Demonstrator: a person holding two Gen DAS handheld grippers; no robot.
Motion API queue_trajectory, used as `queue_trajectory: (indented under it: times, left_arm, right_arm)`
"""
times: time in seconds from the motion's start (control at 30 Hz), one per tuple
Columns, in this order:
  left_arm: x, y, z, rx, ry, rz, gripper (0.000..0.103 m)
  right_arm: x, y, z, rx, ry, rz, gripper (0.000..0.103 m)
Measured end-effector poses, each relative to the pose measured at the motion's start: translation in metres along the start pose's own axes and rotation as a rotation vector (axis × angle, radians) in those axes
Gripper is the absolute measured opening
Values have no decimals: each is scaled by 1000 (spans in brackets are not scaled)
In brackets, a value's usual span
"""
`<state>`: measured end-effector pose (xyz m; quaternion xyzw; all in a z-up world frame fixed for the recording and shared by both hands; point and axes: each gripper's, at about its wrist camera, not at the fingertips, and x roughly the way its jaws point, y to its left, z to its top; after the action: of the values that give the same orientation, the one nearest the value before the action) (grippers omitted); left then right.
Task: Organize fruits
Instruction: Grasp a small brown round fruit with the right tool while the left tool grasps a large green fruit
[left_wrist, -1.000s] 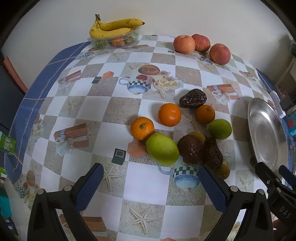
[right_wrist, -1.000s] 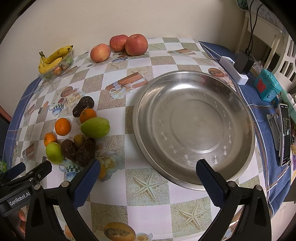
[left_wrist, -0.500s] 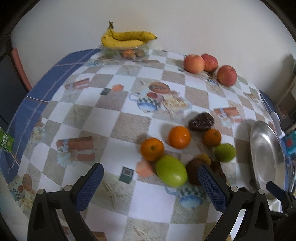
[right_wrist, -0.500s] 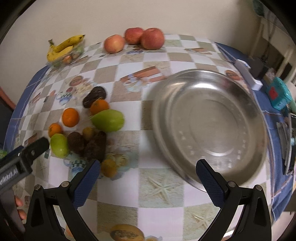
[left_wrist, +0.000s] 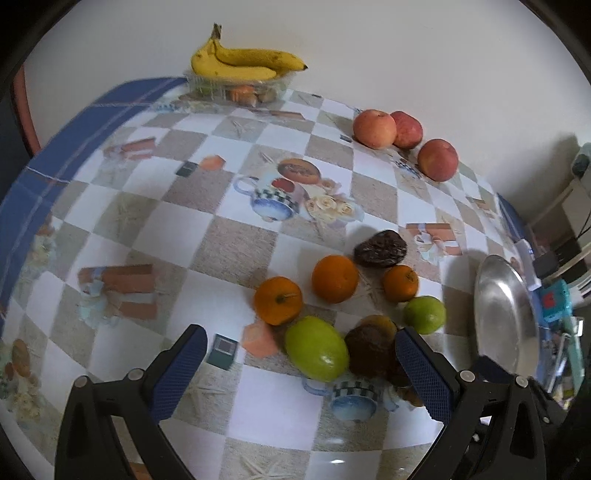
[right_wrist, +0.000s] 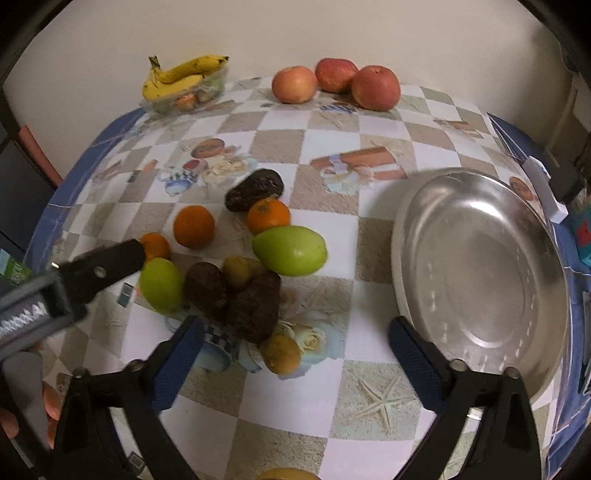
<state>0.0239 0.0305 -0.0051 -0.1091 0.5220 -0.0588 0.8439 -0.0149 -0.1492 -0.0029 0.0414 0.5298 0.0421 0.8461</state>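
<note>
A cluster of fruit lies mid-table: three oranges (left_wrist: 334, 278), two green fruits (left_wrist: 316, 348) (right_wrist: 290, 250), dark brown fruits (right_wrist: 253, 308) and small kiwis (right_wrist: 281, 353). A large empty steel plate (right_wrist: 480, 273) sits to the right of the cluster; it also shows in the left wrist view (left_wrist: 504, 319). My left gripper (left_wrist: 301, 373) is open and empty just short of the near green fruit. My right gripper (right_wrist: 295, 360) is open and empty, over the table in front of the cluster and beside the plate. The left gripper's finger (right_wrist: 99, 266) shows in the right wrist view.
Three apples (left_wrist: 373, 129) (right_wrist: 375, 88) lie at the far edge by the wall. Bananas (left_wrist: 243, 62) (right_wrist: 181, 75) rest on a clear punnet at the far left. A charger and teal item (left_wrist: 554, 301) lie right of the plate. The tablecloth's blue border marks the edges.
Both grippers have swung left and forward toward the fruit cluster. The plate has slid to the right of the right wrist view. Both jaws stay open.
</note>
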Motion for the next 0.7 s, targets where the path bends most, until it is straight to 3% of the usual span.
queue_trajectory:
  times: [0.03,0.23,0.4,0.57,0.7]
  left_arm:
    - [2,0,-1,-5,12,-5,103]
    - [25,-1,-6,-25,120,-35,85]
    - [34,-3,-11,-41,167,-57,72]
    - [34,0,-10,-65,179,-84,47]
    - [33,3,-11,-83,183,-91,45]
  right_arm:
    - [0,0,0,-3,-4,-5,73]
    - [14,2,-6,-1,73,28,54]
    - [21,4,-12,-6,119,50,48]
    - [27,4,-15,-7,145,67,31]
    - [25,5,-14,-9,148,76,26]
